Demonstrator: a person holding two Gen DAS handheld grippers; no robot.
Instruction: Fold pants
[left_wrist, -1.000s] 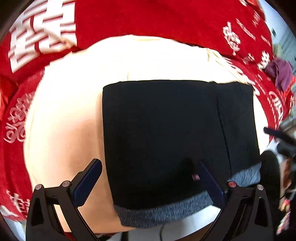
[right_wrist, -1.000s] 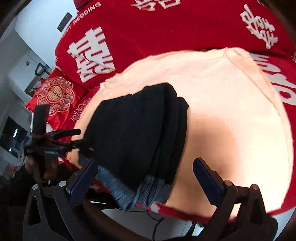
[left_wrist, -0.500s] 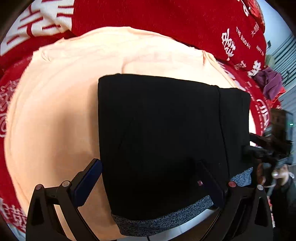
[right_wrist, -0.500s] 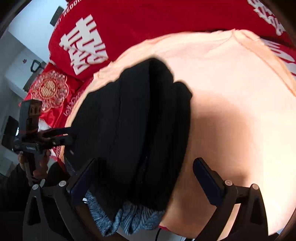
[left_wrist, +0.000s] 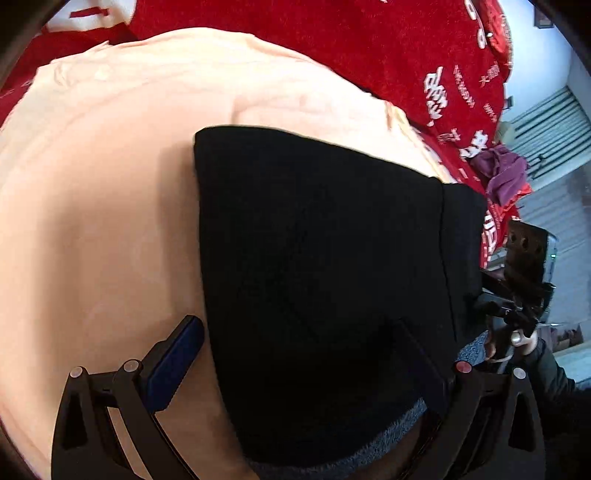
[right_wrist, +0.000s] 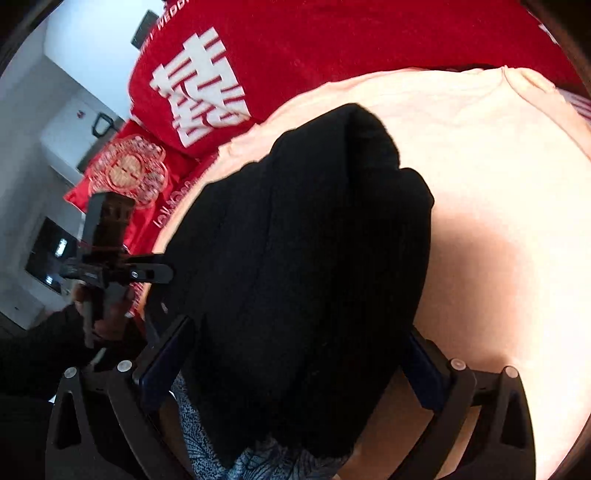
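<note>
A: Edges and room? The pants (left_wrist: 317, 288) are seen folded into a black block on a peach sheet (left_wrist: 103, 206), a grey waistband (left_wrist: 354, 458) at the near edge. Bare sheet is left open to the left and beyond the far fold; a red blanket (left_wrist: 388, 44) with white characters is noted past it.

B: From the right, the stacked folds (right_wrist: 314, 258) are seen end-on, with bare sheet (right_wrist: 498, 221) to the right.

A: Change? Both views have been brought closer; the block fills more of each than half a second ago.

B: Claws? The left claw (left_wrist: 295, 369) is spread wide, its blue left finger (left_wrist: 173, 365) over bare sheet, the right one over the black cloth. Contact cannot be told. The right claw (right_wrist: 295, 362) is spread too, straddling the near end of the stack; nothing is pinched.
</note>
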